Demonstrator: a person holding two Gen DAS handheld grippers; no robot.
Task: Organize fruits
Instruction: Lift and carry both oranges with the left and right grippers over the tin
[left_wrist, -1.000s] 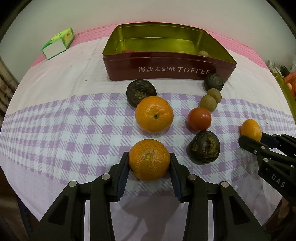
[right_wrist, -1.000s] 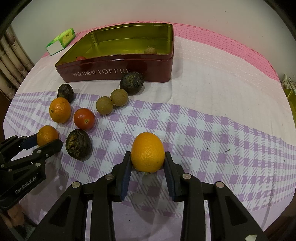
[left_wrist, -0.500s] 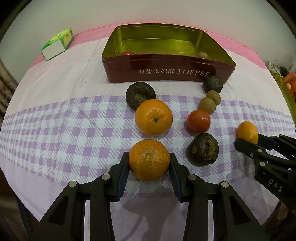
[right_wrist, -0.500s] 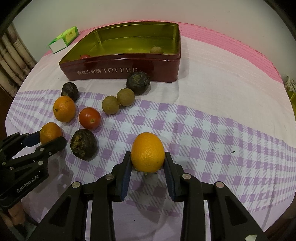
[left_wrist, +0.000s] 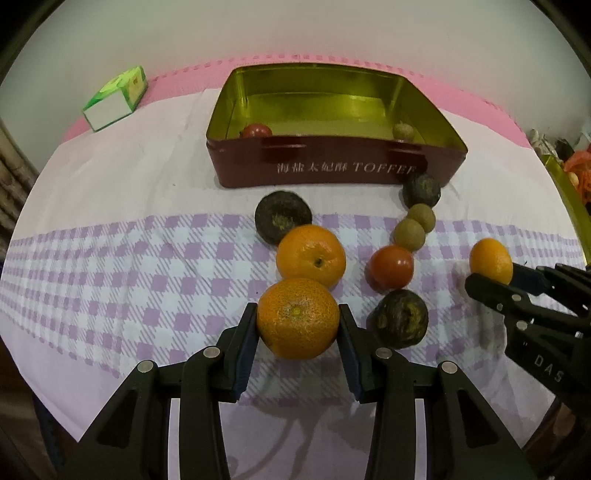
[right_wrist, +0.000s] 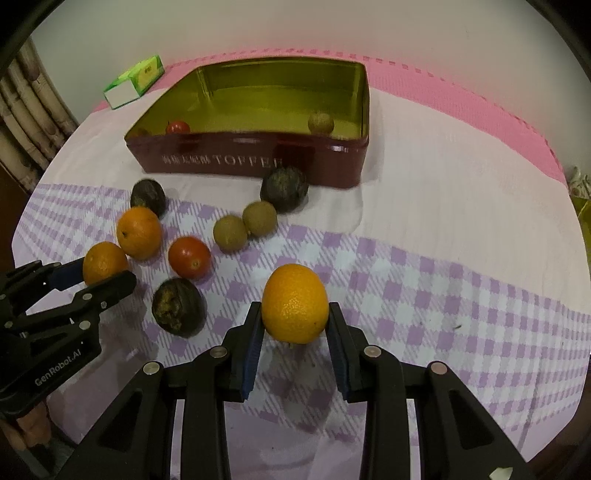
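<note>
The bench (left_wrist: 110, 206) wears a cloth of white with lilac checks and a pink border, set against a pale wall, with a green carton (left_wrist: 116, 98) at the far left. A red toffee tin (right_wrist: 258, 162) stands open beyond a scatter of loose fruit. The left tongs (left_wrist: 297, 325) are closed halfway around a bumpy orange (left_wrist: 297, 319), just in front of another orange (left_wrist: 311, 256). The right tongs (right_wrist: 295, 319) pinch a smoother orange (right_wrist: 294, 303), apart from the rest.
</note>
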